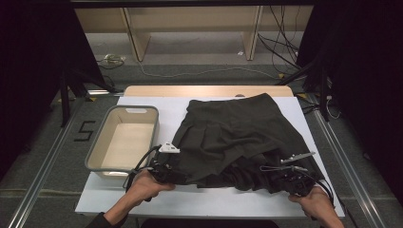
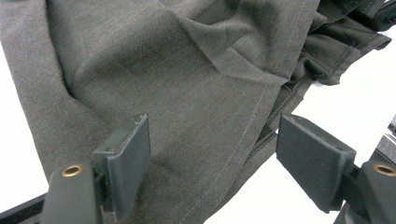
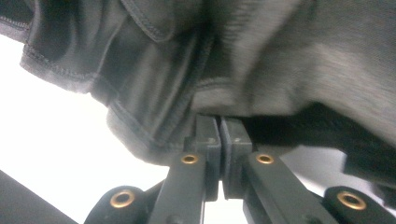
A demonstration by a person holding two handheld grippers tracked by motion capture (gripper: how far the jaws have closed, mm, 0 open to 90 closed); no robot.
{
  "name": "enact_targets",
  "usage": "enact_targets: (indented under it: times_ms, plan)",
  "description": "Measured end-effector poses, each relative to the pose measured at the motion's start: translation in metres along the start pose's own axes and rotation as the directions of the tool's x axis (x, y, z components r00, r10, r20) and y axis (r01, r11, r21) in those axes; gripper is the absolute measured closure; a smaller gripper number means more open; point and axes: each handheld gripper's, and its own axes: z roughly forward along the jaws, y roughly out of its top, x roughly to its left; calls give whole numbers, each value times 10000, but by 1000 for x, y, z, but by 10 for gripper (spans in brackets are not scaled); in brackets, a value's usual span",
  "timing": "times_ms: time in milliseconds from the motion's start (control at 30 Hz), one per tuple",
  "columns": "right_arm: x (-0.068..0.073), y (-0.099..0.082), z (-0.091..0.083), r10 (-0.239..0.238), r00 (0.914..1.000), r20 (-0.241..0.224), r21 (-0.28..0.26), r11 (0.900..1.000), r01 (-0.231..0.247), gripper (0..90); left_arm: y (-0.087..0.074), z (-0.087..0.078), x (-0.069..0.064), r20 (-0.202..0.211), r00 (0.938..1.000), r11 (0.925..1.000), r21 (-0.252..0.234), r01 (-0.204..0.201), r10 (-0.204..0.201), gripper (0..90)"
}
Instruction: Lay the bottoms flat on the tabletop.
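Observation:
A dark grey pleated garment [image 1: 237,133] lies spread on the white table top [image 1: 157,197], its near edge bunched up. At the garment's near left corner my left gripper [image 1: 166,173] is open. In the left gripper view the cloth [image 2: 187,84] lies between the wide-apart jaws [image 2: 212,123], and neither pad presses on it. My right gripper [image 1: 280,178] is at the near right corner. In the right gripper view its jaws [image 3: 219,119] are shut together, with the stitched hem [image 3: 140,121] bunched at their tips.
A grey rectangular bin [image 1: 124,110] stands to the left of the garment, with nothing in it. A wooden board edge [image 1: 204,90] runs along the table's far side. Cables [image 1: 280,52] trail on the floor beyond. Metal rails [image 1: 43,166] flank the table.

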Motion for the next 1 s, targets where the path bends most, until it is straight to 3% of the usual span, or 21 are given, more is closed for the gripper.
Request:
enact_targets:
  times_ms: [67,133,200,300,467,533,667,833,1000]
  plan:
    - [-4,-1,-6,162,9999,50,-238,9996,-160,809,0,0,0,-3,10000,10000,-2,-14,14,256]
    - [-4,-2,-14,285,9992,277,-543,9982,-270,639,0,0,0,5,10000,10000,0,2,-2,256]
    - [-5,-3,-22,361,9980,512,-1016,9943,-308,534,0,1,-1,3,10000,10000,1,7,-7,256]
    - [-9,-3,-34,844,9931,812,-2119,9751,-655,501,2,3,-3,6,10000,10000,28,8,-8,256]
    - [-16,4,-43,1389,9868,834,-3228,9406,-1051,459,6,12,-15,205,9994,9995,127,-275,272,256]
    - [-19,8,-47,1558,9849,753,-3568,9265,-1192,436,7,18,-20,174,9990,9987,264,-425,420,256]
    - [-25,13,-54,1789,9833,324,-3851,9101,-1529,427,11,27,-29,144,9985,9979,345,-540,535,256]
    - [-32,19,-53,1953,9796,479,-3645,9165,-1649,414,18,41,-37,182,9979,9972,399,-635,628,256]
    - [-41,32,-40,2041,9785,302,-3287,9265,-1831,385,24,57,-44,199,9972,9952,647,-733,722,260]
